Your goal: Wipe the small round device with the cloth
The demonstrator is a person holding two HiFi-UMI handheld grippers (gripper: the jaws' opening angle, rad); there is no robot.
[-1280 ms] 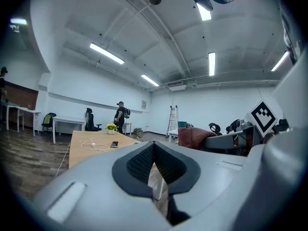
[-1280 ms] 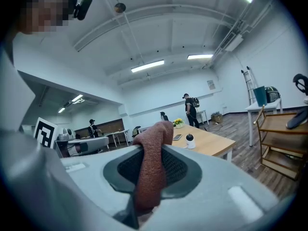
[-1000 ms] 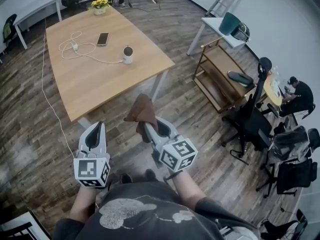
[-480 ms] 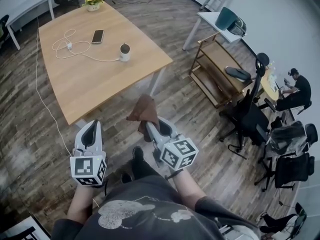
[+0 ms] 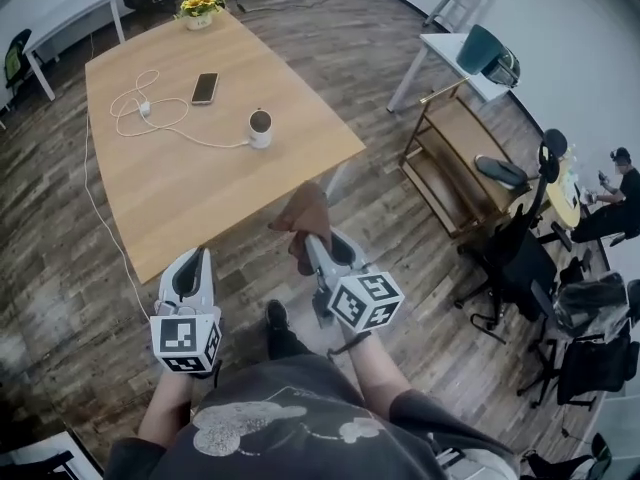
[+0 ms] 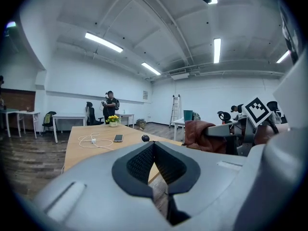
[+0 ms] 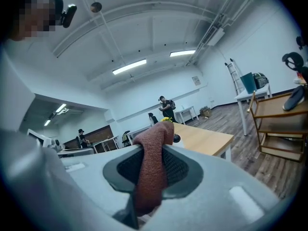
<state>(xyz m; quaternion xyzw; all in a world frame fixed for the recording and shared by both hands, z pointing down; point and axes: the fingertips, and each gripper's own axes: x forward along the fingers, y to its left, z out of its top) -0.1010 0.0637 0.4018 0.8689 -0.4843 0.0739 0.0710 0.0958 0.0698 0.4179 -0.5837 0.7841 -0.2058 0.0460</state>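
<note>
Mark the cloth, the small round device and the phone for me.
cloth (image 5: 307, 214): head view, on its bunched upper fold.
small round device (image 5: 260, 122): head view, on its dark top face.
phone (image 5: 205, 88): head view, middle of its dark face.

Dark T-shirt (image 5: 300, 393) (pale print), grey left gripper (image 5: 194, 259), right gripper (image 5: 314, 240), black-and-white marker cubes (image 5: 185, 342)

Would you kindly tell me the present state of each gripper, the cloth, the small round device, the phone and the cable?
Left gripper: shut, holding nothing.
Right gripper: shut on the cloth.
Cloth: bunched, pinched between the jaws, in the air short of the table.
Small round device: upright on the table, not touched by the cloth.
Phone: lying flat, screen dark.
Cable: loosely looped, running to the device.
</note>
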